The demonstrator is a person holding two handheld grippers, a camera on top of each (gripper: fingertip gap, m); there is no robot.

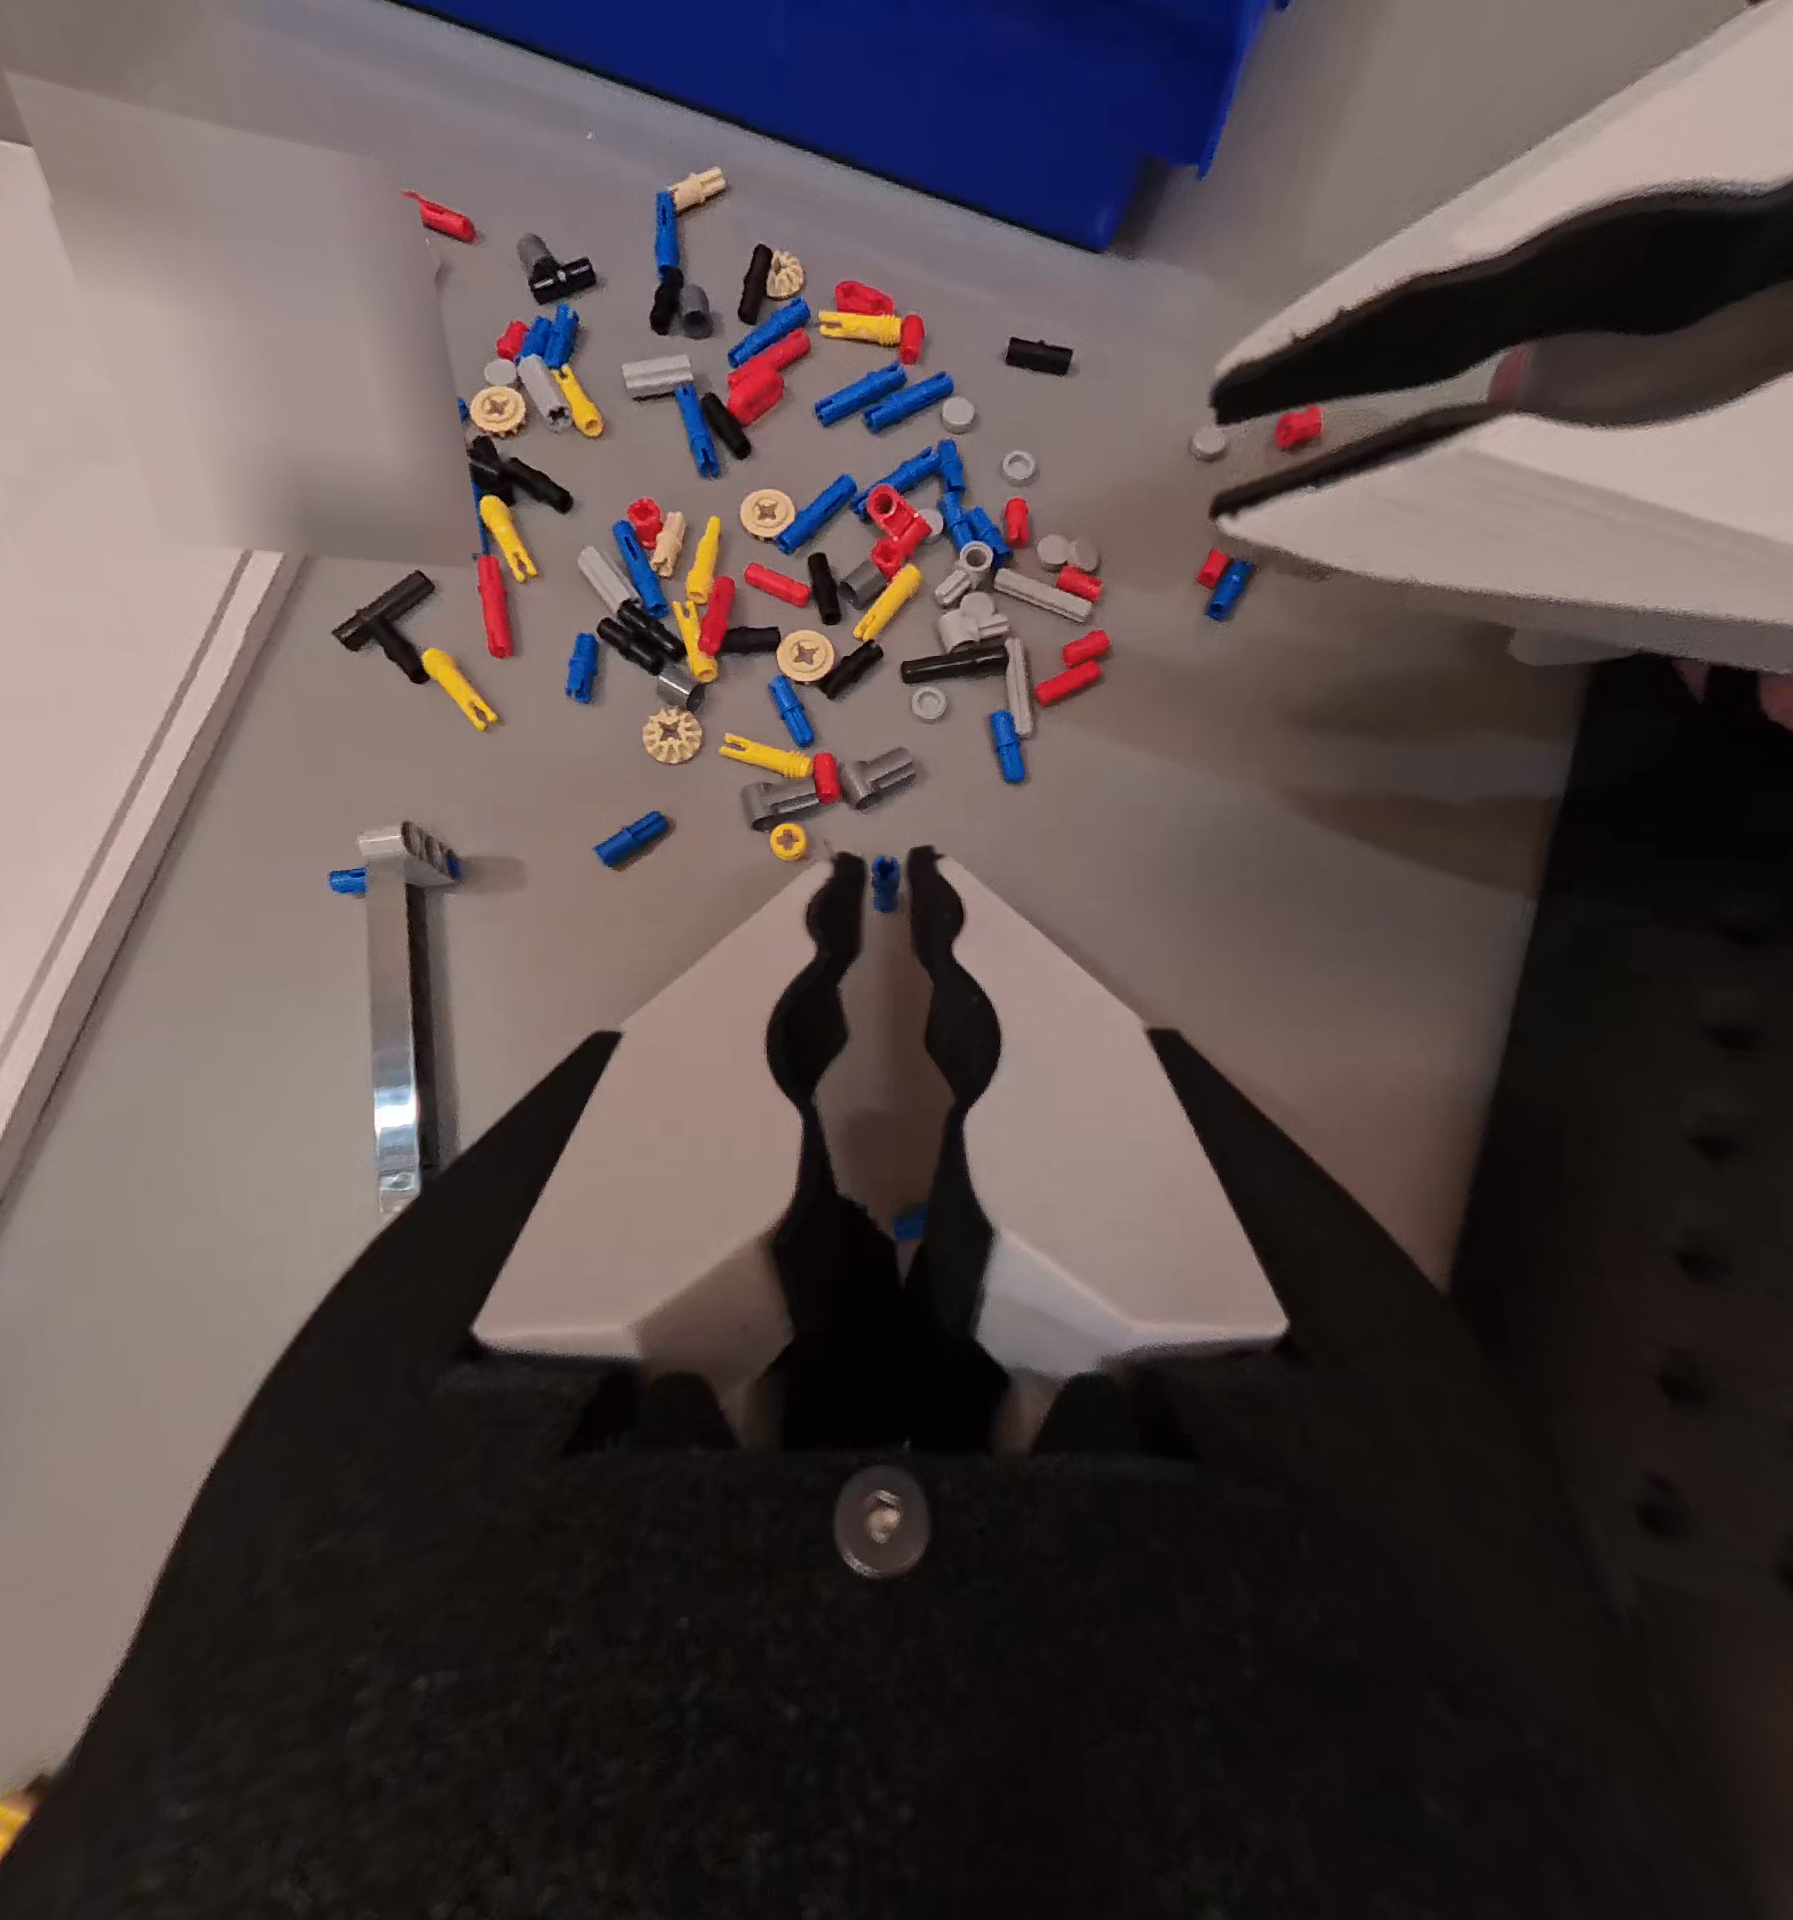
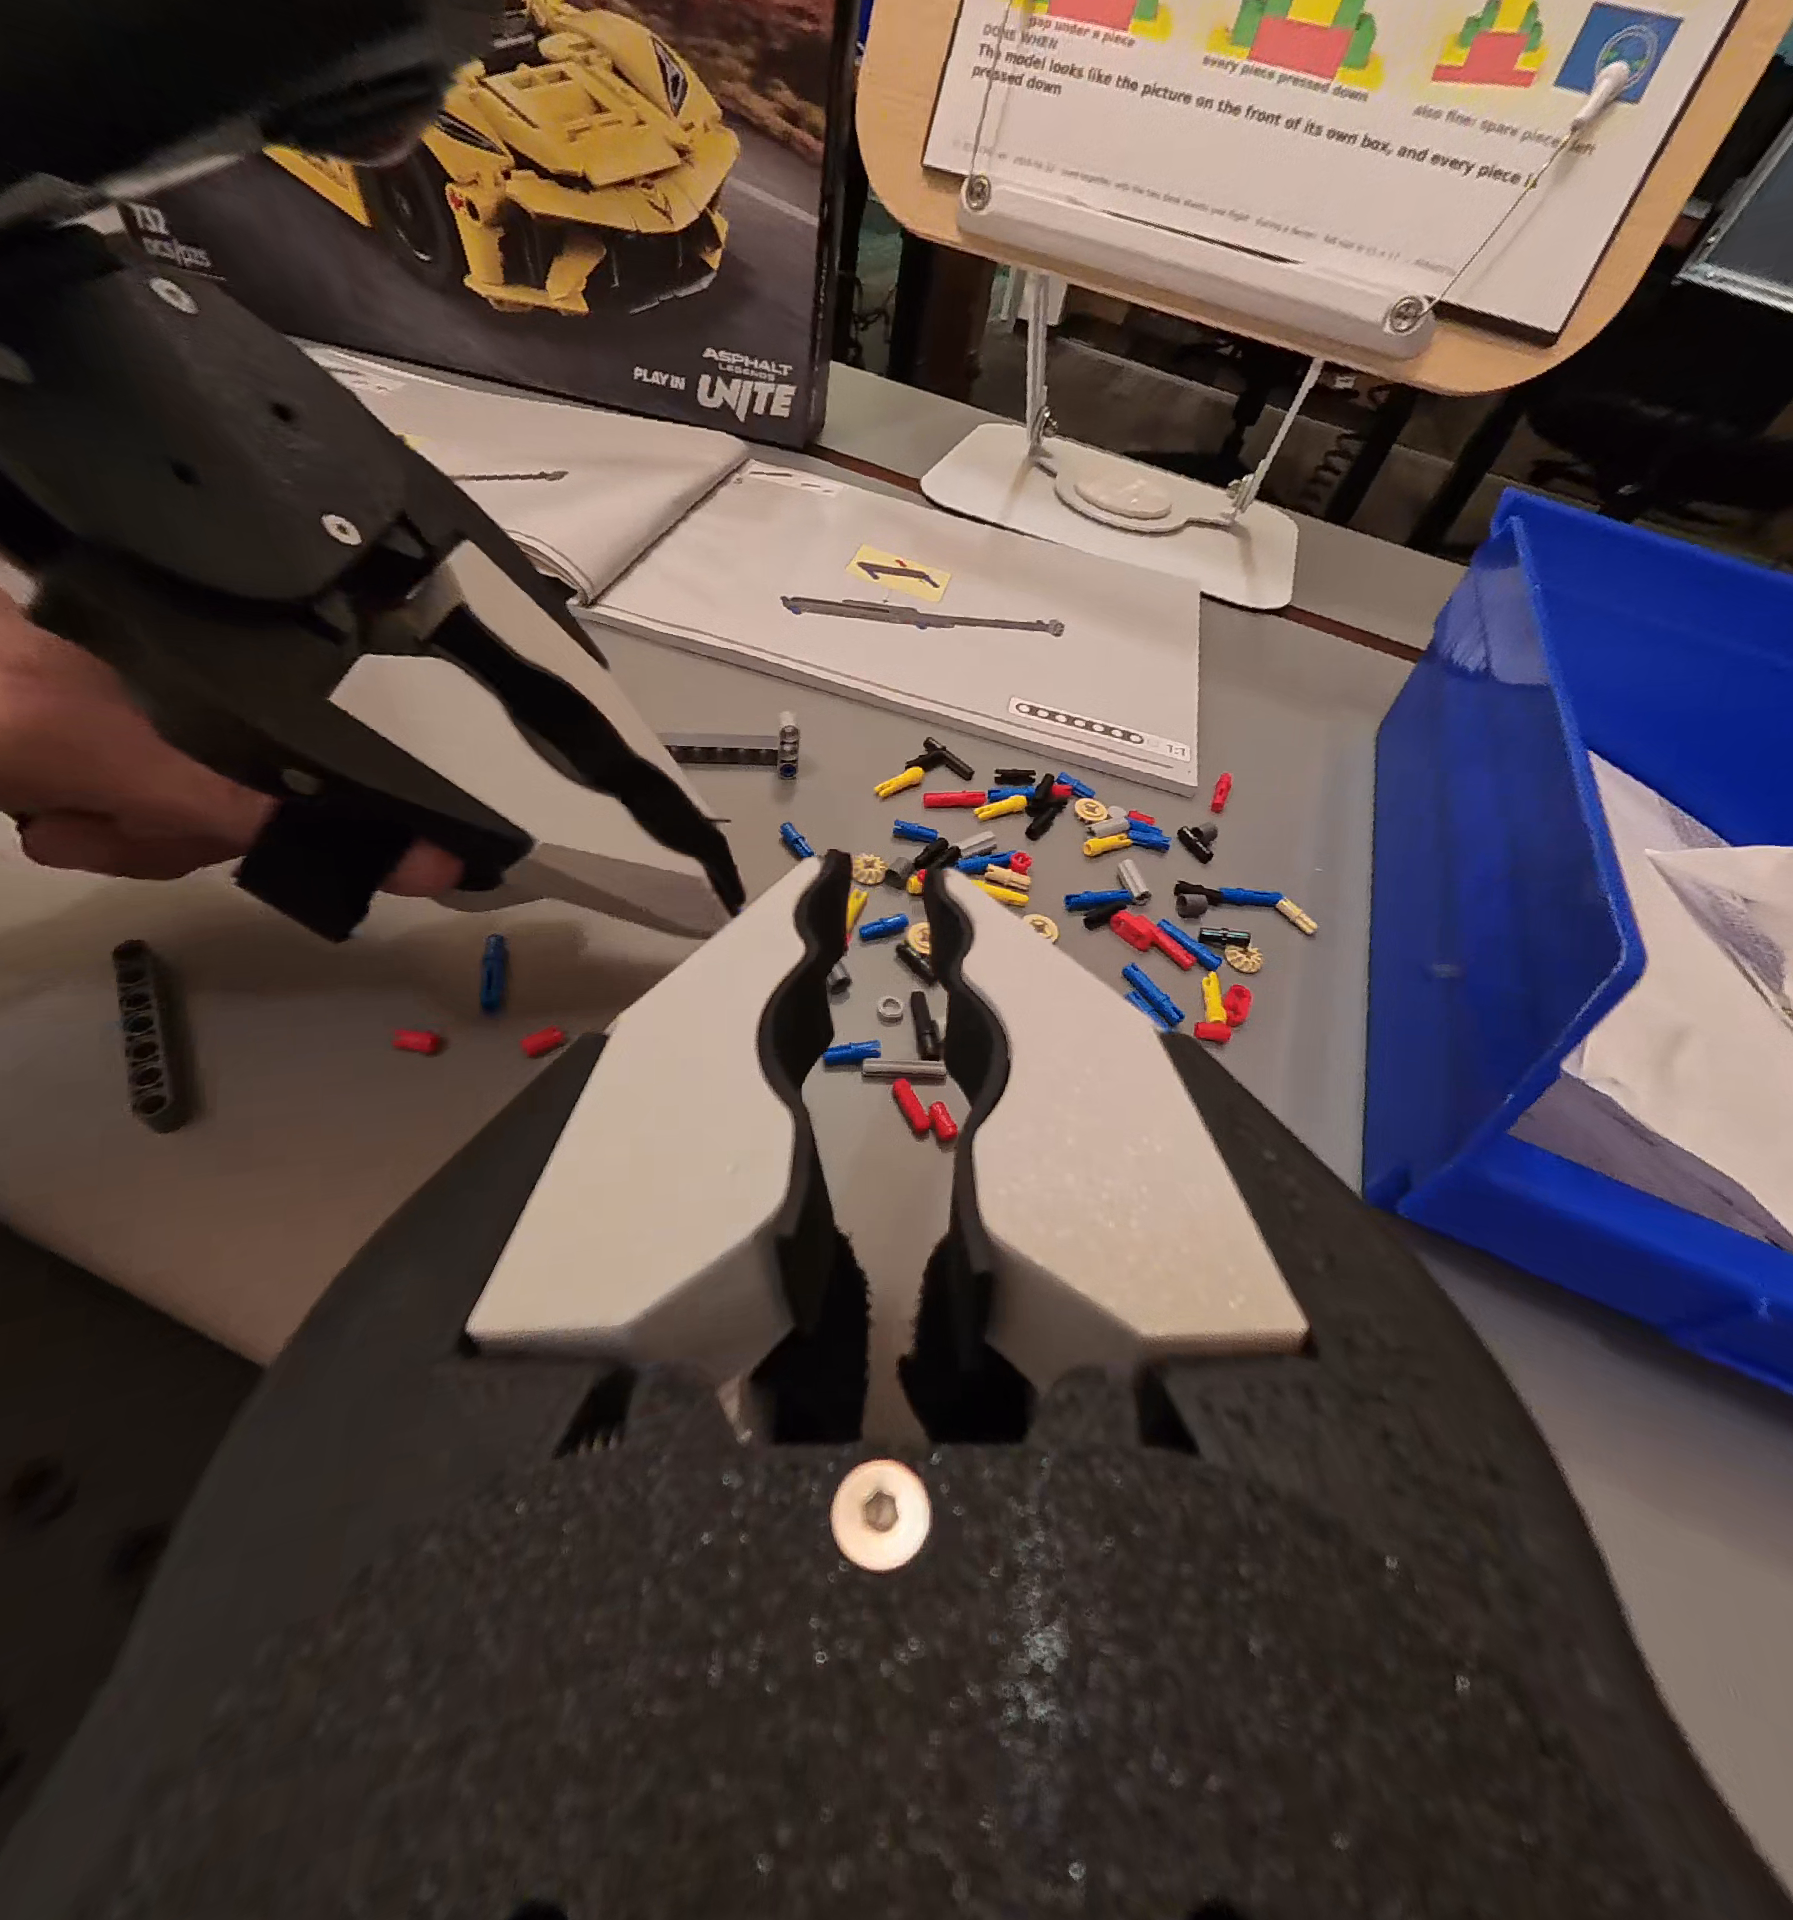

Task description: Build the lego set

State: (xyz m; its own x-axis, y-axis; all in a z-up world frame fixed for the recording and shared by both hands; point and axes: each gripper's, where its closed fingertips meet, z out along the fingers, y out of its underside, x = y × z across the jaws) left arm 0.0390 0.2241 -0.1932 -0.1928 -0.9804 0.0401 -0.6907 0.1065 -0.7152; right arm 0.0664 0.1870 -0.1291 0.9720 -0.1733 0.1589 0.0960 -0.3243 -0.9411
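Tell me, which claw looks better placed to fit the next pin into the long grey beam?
Probably the left claw. A small blue pin sits between its tips, and the long grey beam lies close beside it. The right claw is open and empty, hovering above the scattered pile of pieces, farther from the beam.

Blue bin (image 2: 1494, 935), document stand (image 2: 1110, 499)

Writing stands on the box (image 2: 580, 343), booklet (image 2: 975, 665) and clipped sheet (image 2: 1287, 135).

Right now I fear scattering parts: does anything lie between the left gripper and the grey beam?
Only one loose blue pin lies between the left gripper and the grey beam, near its far end; otherwise bare table.
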